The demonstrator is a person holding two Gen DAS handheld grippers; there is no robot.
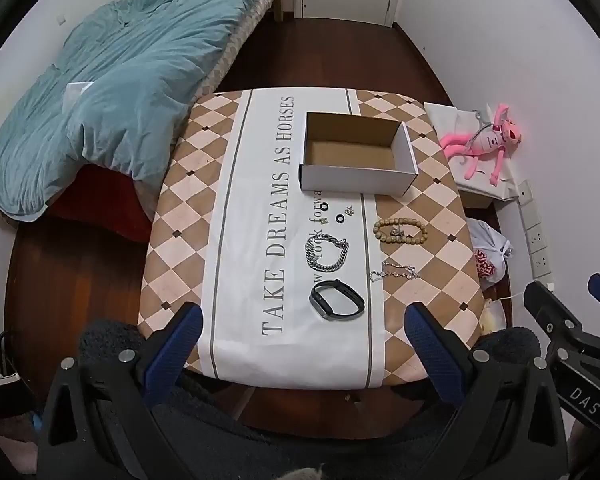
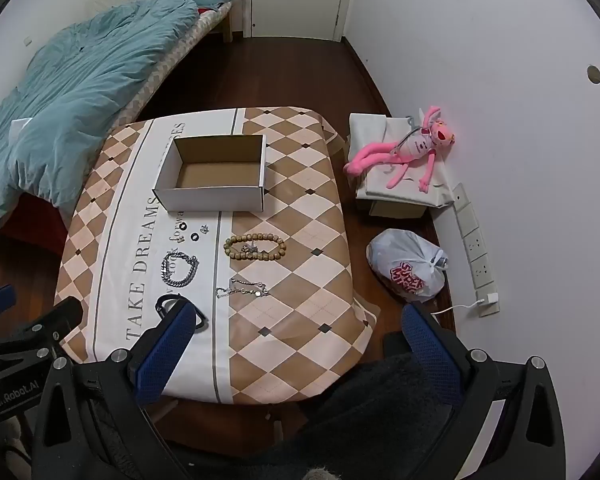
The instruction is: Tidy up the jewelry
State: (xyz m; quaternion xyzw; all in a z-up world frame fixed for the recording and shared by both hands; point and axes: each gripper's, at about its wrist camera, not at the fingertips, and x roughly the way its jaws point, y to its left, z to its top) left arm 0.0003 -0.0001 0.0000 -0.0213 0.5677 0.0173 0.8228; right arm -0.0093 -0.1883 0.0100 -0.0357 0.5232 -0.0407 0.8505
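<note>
**Blue-padded jaws spread wide above a table of loose jewelry**

Blue mesh pads frame the left wrist view, where the left gripper [image 1: 302, 344] stands fully spread over the near table edge, with nothing between its fingers. On the checked tablecloth [image 1: 188, 184] ahead sits an open cardboard box [image 1: 358, 152], white outside, brown inside, with nothing in it. In front of the box lie two small black rings [image 1: 332, 213] with a tiny silver piece beside them. Nearer come a chunky silver chain bracelet [image 1: 326, 254], a wooden bead bracelet [image 1: 400, 231] encircling a small metal charm, a thin silver chain [image 1: 394, 272], and closest, a black smartwatch [image 1: 336, 300]. All pieces lie apart from one another and outside the box. Part of the other gripper shows at the right edge.

From the right wrist view, the right gripper [image 2: 300, 344] is likewise spread wide and holds nothing. Its left finger covers part of the smartwatch [image 2: 168, 304]. The box [image 2: 216, 176], the bead bracelet [image 2: 255, 247], the chain bracelet [image 2: 180, 270] and the thin chain [image 2: 244, 289] lie on the cloth. Beside the table, on the floor, sit a tied plastic bag [image 2: 408, 266] and a pink plush toy [image 2: 400, 152] on a grey cover.
</note>
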